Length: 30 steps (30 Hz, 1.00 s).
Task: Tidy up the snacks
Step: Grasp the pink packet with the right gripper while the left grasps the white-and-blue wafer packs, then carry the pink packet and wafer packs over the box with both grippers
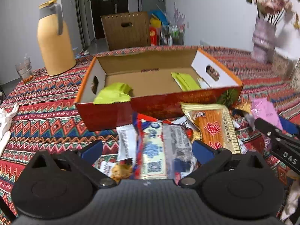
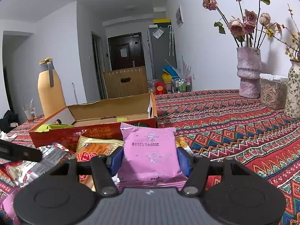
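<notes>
An open red cardboard box lies on the patterned tablecloth with green packets at both ends inside. Before it lies a heap of snack packets: a blue-and-white one and an orange one with gold edges. My left gripper hovers open over the blue-and-white packet, its pads apart from it. My right gripper is shut on a pink packet, held just above the heap near the box's right end.
A yellow thermos jug and a glass stand at the table's far left. Vases with dried roses, a clear container and a flowered vase line the right wall. A brown carton stands behind the table.
</notes>
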Available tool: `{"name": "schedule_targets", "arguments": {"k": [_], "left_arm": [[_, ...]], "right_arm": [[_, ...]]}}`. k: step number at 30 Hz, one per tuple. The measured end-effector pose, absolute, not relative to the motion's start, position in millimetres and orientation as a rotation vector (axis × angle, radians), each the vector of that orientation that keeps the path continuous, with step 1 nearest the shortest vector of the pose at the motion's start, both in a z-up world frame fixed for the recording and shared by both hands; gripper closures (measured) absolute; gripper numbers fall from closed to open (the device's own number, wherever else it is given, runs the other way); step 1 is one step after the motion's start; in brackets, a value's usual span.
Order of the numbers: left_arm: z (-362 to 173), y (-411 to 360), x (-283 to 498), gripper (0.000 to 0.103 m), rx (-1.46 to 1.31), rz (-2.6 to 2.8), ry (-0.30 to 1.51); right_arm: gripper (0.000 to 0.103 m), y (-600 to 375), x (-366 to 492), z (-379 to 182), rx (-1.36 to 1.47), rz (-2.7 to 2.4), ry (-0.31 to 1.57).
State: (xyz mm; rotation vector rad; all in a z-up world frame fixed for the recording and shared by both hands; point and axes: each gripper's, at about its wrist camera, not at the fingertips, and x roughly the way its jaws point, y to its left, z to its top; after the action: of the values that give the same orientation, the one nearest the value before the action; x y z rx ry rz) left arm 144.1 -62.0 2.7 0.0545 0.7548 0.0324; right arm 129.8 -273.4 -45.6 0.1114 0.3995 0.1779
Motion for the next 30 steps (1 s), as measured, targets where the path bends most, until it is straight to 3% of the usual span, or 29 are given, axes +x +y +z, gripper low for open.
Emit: {"name": "schedule_targets", "arguments": {"k": [10,12,15,30], "left_arm": [[-18,-80,163,0.002,0.112,0.070,0.868],[-21,-80,164,0.013,0.110,0.073,0.888],[-24,-79,163,0.022,0.106,0.056,0.906],[-7,-71,146,0.043,0.080,0.002,0.853]], "right_arm": [[0.043,-275,126,-46,0.115,0.195,0.384],[0.043,-276,126,-46,0.115,0.197,0.382],[0.043,-276,125,-46,0.114,0.199,0.380],[0.043,-272,125,-47,0.097,0.192,0.383]]}}
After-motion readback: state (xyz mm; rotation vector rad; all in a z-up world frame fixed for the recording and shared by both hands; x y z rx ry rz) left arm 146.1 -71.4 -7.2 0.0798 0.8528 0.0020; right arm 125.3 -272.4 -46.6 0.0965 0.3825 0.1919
